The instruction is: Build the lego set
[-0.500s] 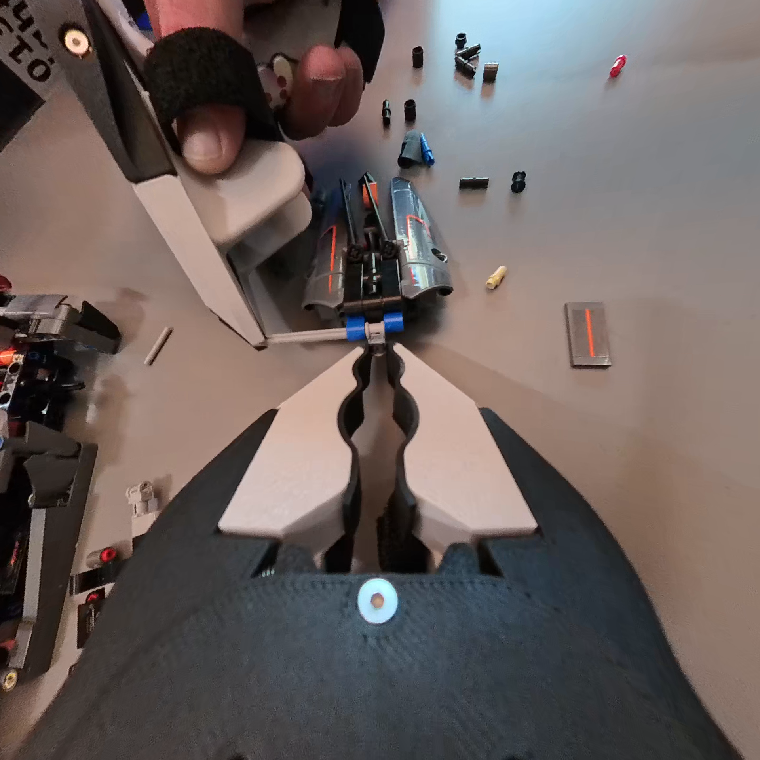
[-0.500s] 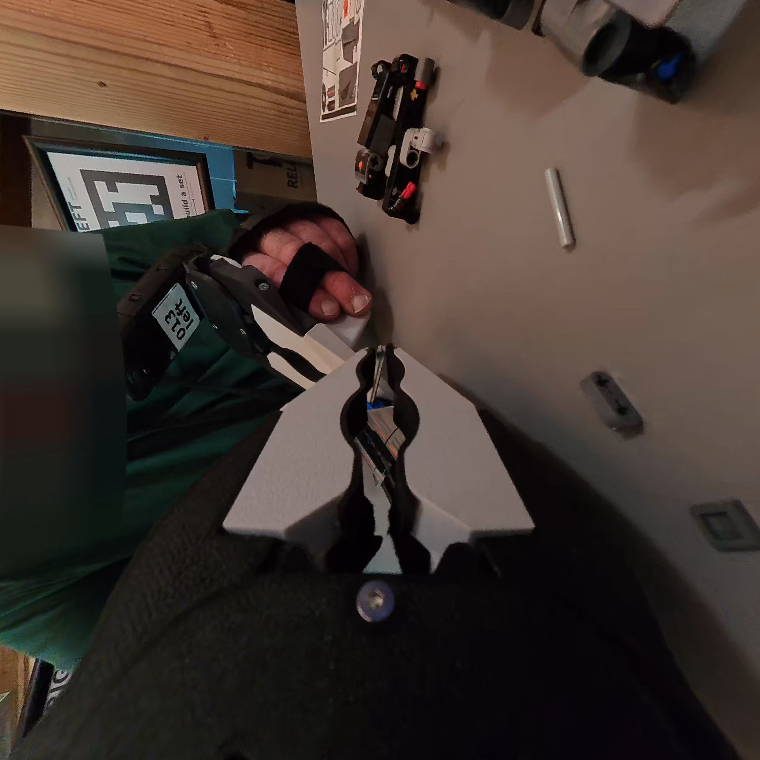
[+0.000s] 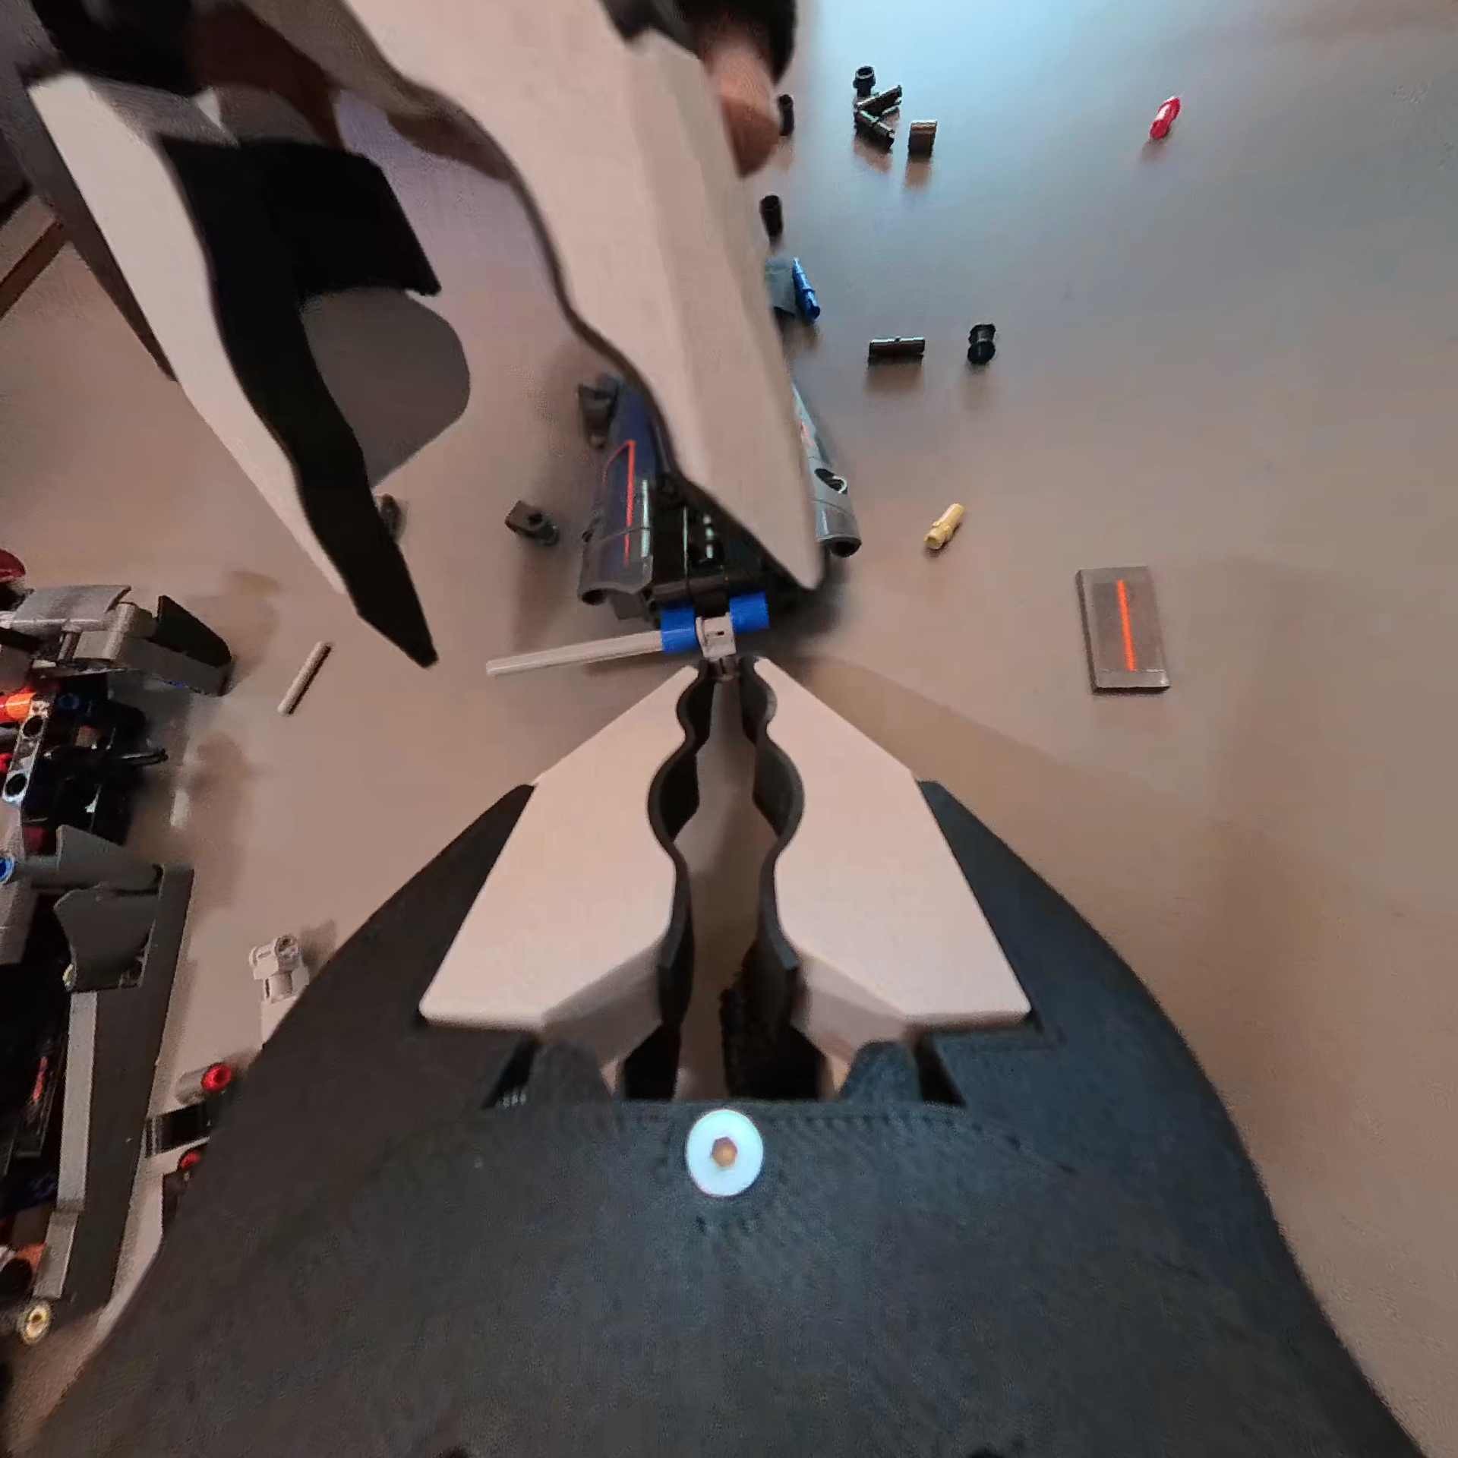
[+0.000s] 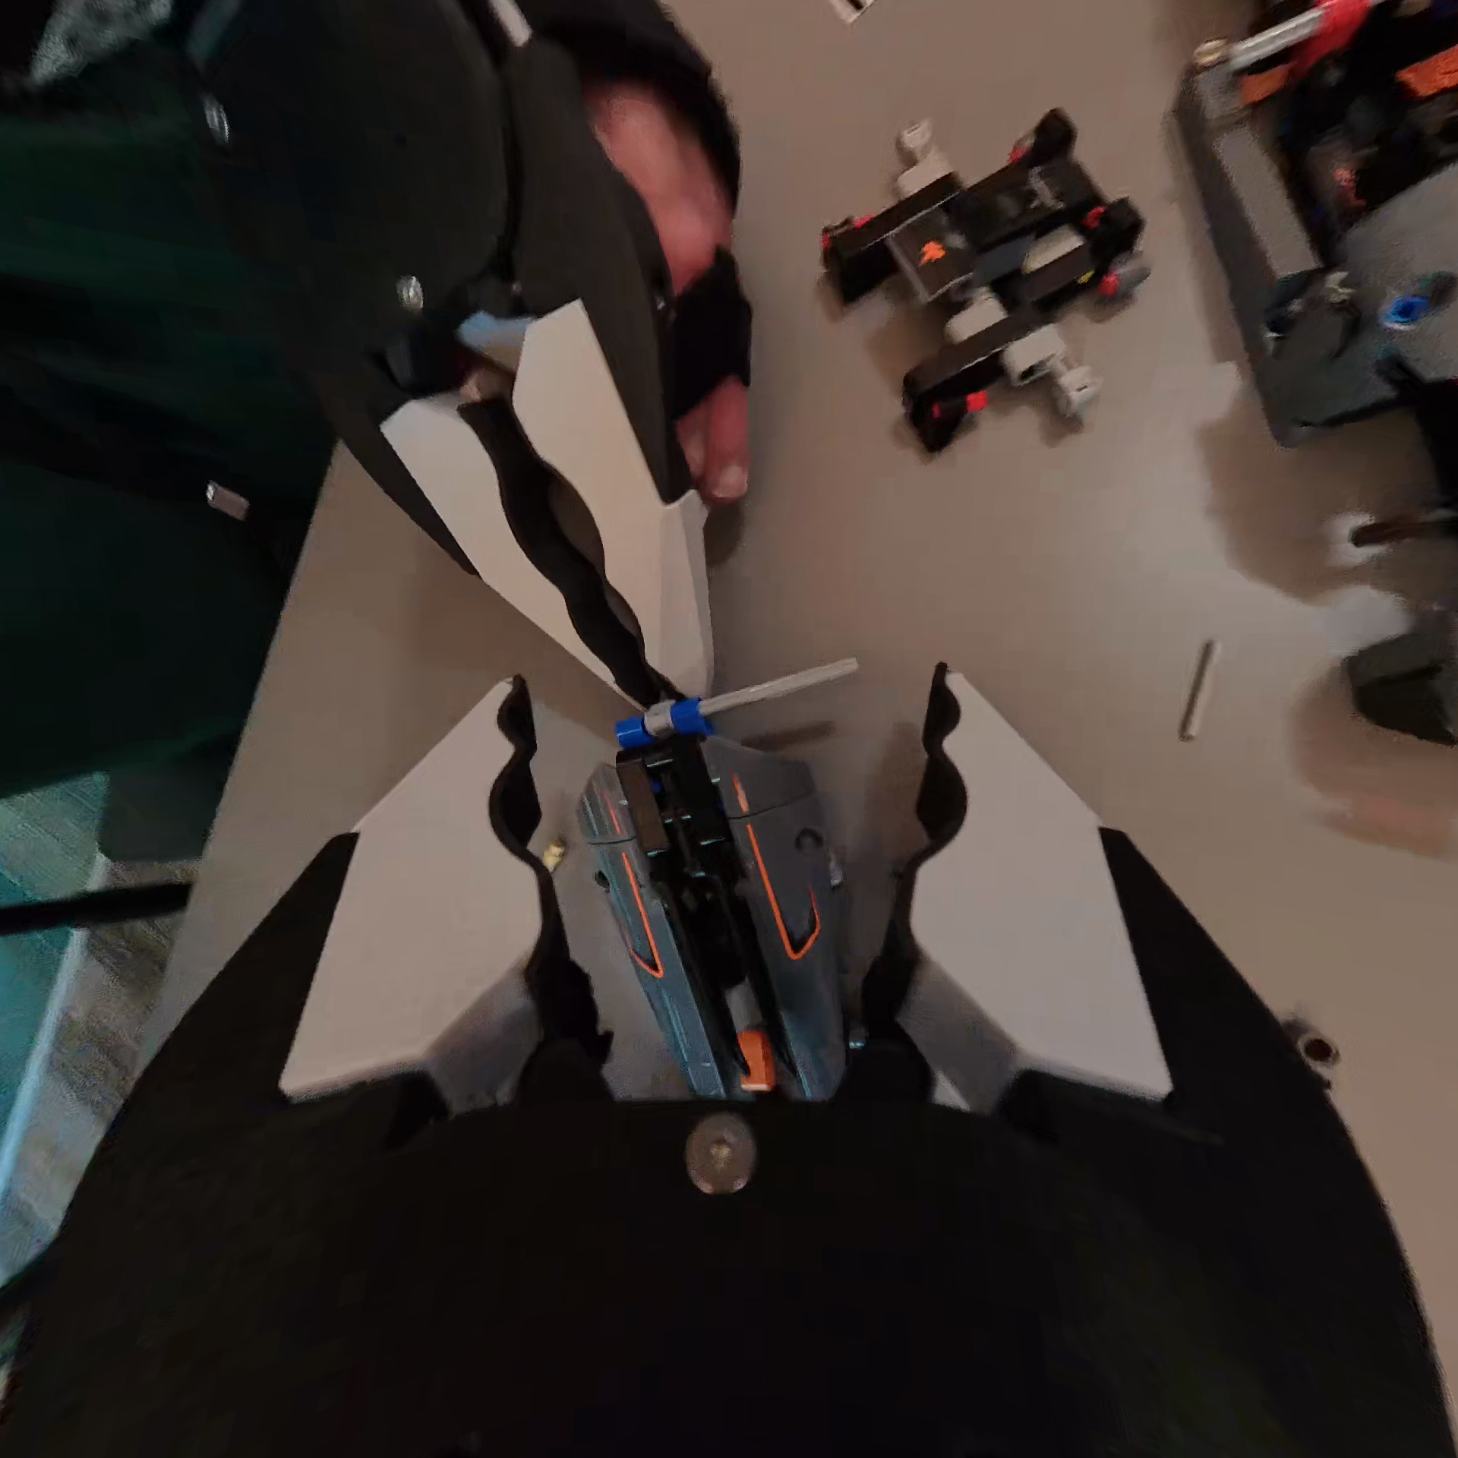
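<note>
At the far left of the left wrist view, a large half-built model (image 3: 71, 868) sits at the desk's (image 3: 1183, 868) edge, a short grey rod (image 3: 304, 677) lying loose beside it. Toward the middle, a pale grey axle (image 3: 572, 655) juts leftward from the near end of the lego subassembly (image 3: 631, 505), a wedge of grey panels with orange stripes around a black core. The left gripper (image 3: 719, 671) has its fingers nearly pressed together on a small grey connector (image 3: 716, 635) set between two blue bushes on that axle. The subassembly lies straight ahead of these fingers, its long axis running away from them and the axle crossing it.

From the opposite end, the right gripper (image 4: 726, 694) straddles the wedge, its fingers spread wide to either side of the panels and touching nothing that can be made out; motion blur softens this view. It appears the nearer one to grasp the body, so the likely next move is closing across the panels while the left steadies the axle end.

Farther right on the desk lie loose black pins (image 3: 895, 347), a tan pin (image 3: 944, 527), a striped grey tile (image 3: 1124, 629) and a red piece (image 3: 1164, 118).
</note>
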A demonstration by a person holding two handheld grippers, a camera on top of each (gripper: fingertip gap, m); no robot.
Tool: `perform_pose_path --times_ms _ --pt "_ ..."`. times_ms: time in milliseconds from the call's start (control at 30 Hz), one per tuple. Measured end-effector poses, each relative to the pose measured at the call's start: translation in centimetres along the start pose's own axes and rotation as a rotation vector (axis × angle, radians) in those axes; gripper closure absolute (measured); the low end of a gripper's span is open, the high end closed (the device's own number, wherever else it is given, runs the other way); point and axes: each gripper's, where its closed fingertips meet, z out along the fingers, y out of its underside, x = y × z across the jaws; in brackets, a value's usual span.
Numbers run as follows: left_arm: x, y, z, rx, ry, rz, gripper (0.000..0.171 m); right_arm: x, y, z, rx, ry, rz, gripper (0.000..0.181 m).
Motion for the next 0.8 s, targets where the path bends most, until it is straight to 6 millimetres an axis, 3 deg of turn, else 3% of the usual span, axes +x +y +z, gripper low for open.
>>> perform_pose_path --times_ms 200,500,667,800 --pt "-0.2 0.0 0.1 -0.001 0.006 0.002 0.167 -0.5 1.0 1.7 -0.120 0.056 -0.112 0.089" --pt "0.1 0.0 0.2 -0.001 0.023 0.028 0.167 0.0 1.6 1.1 -0.168 0.101 -0.153 0.110" --pt "0.1 -0.1 0.1 0.004 0.023 0.024 0.167 -0.1 2.0 1.4 -0.184 0.096 -0.150 0.101" --pt "0.1 -0.1 0.1 0.006 0.034 0.017 0.167 0.1 2.1 1.1 -0.184 0.119 -0.167 0.109"
